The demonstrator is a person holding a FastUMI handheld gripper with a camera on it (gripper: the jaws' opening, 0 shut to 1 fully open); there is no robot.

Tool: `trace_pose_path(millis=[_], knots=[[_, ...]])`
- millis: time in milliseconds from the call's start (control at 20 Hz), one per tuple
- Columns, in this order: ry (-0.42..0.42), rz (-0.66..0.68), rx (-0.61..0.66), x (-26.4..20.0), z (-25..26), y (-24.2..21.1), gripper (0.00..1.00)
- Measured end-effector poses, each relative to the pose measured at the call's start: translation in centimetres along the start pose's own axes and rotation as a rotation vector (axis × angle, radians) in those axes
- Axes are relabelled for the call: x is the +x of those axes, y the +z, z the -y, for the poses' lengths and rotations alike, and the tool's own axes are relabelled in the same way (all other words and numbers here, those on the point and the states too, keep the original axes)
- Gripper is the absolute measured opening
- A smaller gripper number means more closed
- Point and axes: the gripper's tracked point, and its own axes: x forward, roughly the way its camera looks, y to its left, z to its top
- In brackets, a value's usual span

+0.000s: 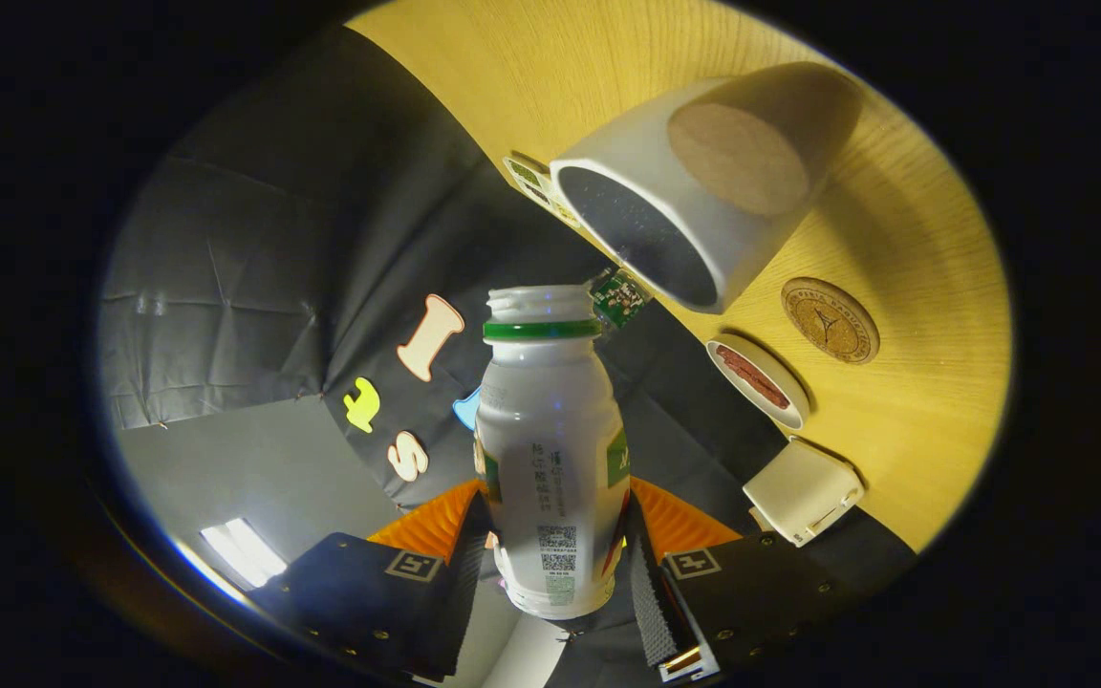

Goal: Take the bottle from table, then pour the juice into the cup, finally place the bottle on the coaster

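My gripper (555,535) is shut on a white plastic bottle (550,449) with a green neck ring and an open, capless mouth; both fingers press on its lower body. The whole view is rolled, so the bottle is tipped with its mouth pointing toward a white cup (694,191) that stands on the wooden table (895,401). The cup's dark open mouth is just beyond the bottle's neck, a little to the side of it. A round cork coaster (830,320) lies on the table past the cup. No liquid stream shows.
A small white dish (758,379) with a reddish strip in it lies beside the coaster. A white boxy object (804,490) sits near the table's edge close to one finger. Small printed tags (531,179) lie by the cup.
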Motion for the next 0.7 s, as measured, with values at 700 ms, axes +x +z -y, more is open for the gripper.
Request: trace_pose_path(millis=[700], knots=[[0.034,-0.037,-0.013,0.3,-1.6,-2.4,0.7]])
